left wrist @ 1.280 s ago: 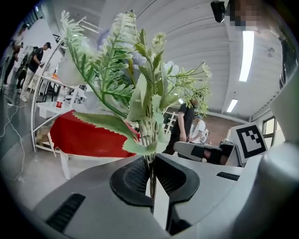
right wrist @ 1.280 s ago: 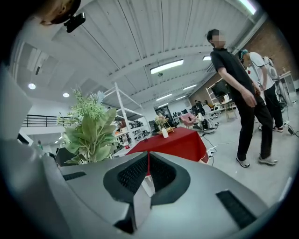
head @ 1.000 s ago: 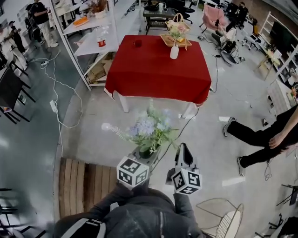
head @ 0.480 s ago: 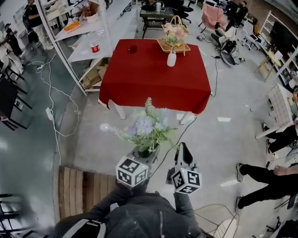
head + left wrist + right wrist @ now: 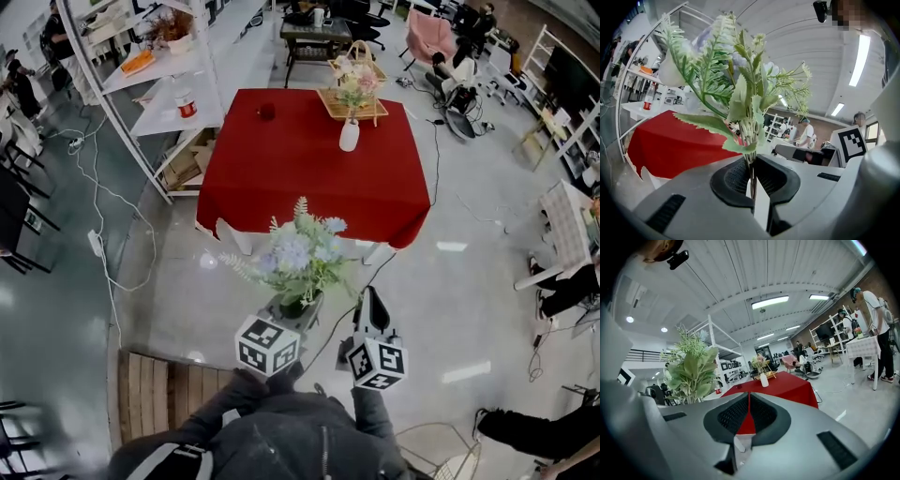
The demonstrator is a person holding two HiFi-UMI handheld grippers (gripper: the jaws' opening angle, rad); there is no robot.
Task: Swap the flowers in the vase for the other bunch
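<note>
- The square table under a red cloth (image 5: 281, 178) is seen nearer the bottom of the head view than a second ago, while both grippers keep the same places in that picture. The carry towards the table is judged to be under way, and the swap itself not yet begun.
- The left gripper (image 5: 292, 309) is closed almost fully on the thin stems of the bunch of pale blue and white artificial flowers with green fern fronds (image 5: 300, 255), which is held upright.
- The right gripper (image 5: 369, 298) is pressed fully together, and nothing is held in it.
- The white narrow-necked vase (image 5: 349, 134) stands at the far side of the table with pink flowers (image 5: 357, 86) in it. These must be lifted out first, a job judged to suit the empty right gripper.
- In the left gripper view the stems are shown pinched between the dark ribbed pads (image 5: 736, 177) — a contact masked by foliage in the head view.
- In the right gripper view the vase is shown ahead, above the closed jaws.
- Only in the head view is the bare floor before the table shown, with a dark cable (image 5: 380, 267) across it.
</note>
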